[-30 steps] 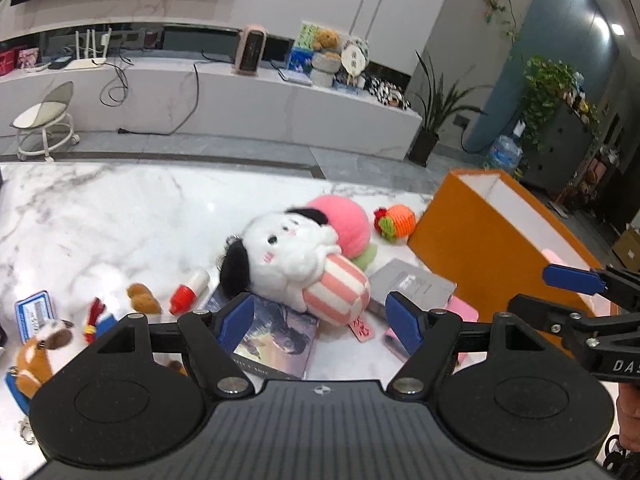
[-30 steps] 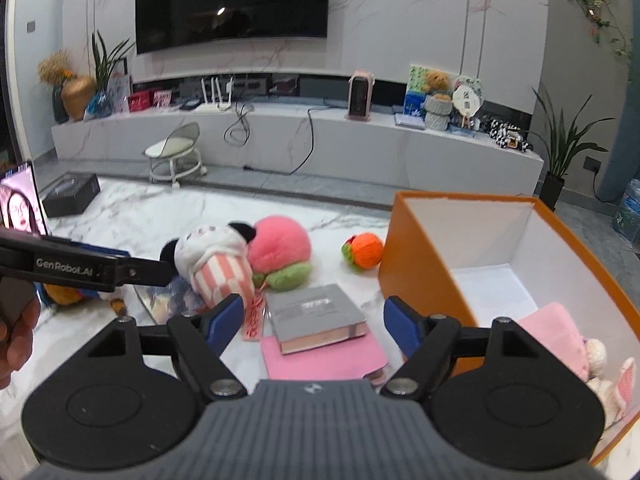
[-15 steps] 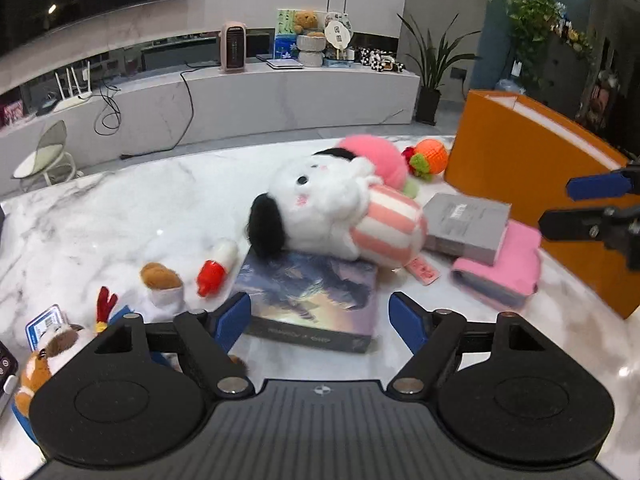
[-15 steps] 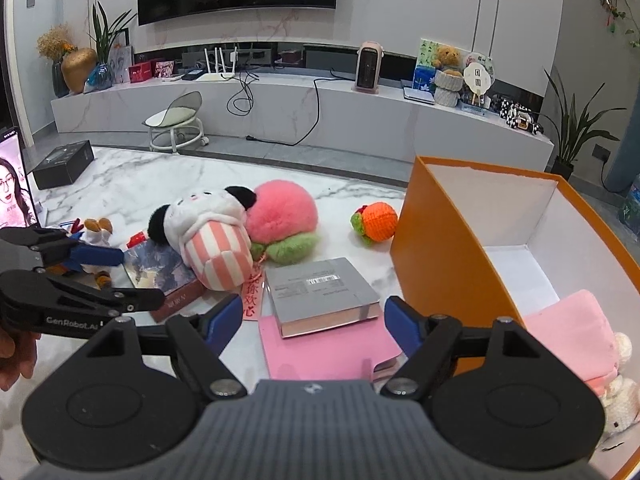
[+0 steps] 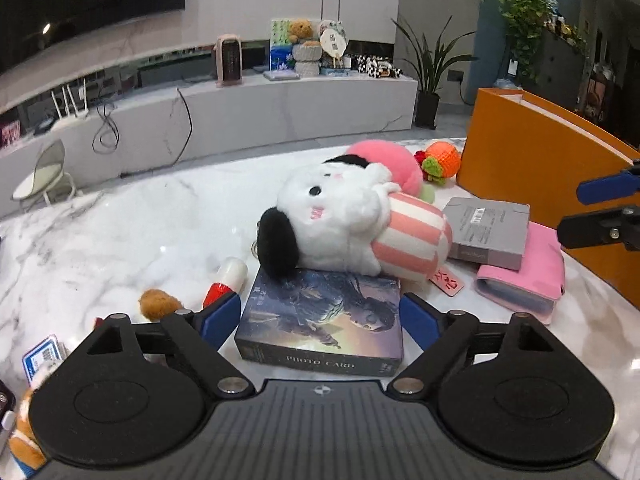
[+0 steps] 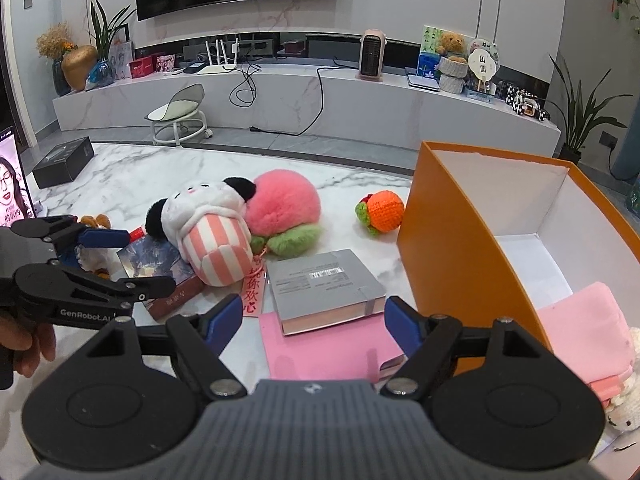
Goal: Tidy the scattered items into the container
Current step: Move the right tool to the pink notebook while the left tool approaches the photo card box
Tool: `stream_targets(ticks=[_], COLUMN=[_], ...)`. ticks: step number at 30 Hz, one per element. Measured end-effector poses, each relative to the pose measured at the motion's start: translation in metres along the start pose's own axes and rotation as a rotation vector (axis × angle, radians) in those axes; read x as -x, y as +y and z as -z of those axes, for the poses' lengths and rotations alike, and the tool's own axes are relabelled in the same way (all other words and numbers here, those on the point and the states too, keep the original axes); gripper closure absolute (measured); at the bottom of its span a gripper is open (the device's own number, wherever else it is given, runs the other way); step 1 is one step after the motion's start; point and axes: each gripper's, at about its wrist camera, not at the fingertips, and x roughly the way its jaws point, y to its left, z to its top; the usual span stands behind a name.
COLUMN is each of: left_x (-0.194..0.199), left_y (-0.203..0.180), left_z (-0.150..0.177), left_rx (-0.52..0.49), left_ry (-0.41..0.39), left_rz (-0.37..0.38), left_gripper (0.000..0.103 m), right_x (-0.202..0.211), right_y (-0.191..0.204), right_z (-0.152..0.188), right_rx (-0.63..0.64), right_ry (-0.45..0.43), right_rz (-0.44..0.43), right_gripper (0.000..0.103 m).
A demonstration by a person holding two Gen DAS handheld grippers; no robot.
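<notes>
Both jaws spread, the left hand-held gripper straddles the photo-card box under the plush, and the right hand-held gripper flanks the grey book beside the orange box on the tabletop.

white marble table: photo card box, pink binder, orange knit ball, orange box.

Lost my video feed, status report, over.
Both claws open: left claw straddles the photo card box, right claw over the grey book. Plush dog lies on the box. Orange bin open.
</notes>
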Motion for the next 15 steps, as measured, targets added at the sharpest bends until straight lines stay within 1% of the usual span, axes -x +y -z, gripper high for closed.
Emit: stream_targets(ticks=[2,3,7,12,15], left_x=[-0.003,-0.006,-0.017,-0.022,-0.021], left_y=[0.0,-0.002,-0.019,-0.02,-0.017], left_z=[0.0,0.0,0.003,0.003,0.0], left_rx=[-0.004,-0.022,-0.143,-0.126,-0.109], left_ry=[0.007,0.015,0.049,0.062,0.072], left_rz=[0.003,-0.004,-0.055,-0.048,-0.066], left_gripper=[0.0,0.0,0.0,0.0,0.0], right_x=[0.0,0.001,0.0,-0.005,-0.007], right_y=[-0.001,-0.002,-0.004,-0.009,-0.012], right_z=[0.0,-0.001,-0.001,-0.001,0.0], right_rx=[-0.006,-0.01,-0.021,-0.035,-0.044], right_ry=[0.0,0.001,0.004,0.016,0.023], right_rz=[-0.006,-0.01,-0.016,-0.01,-0.007], right_gripper=[0.023,0.023,0.023,0.022,0.022])
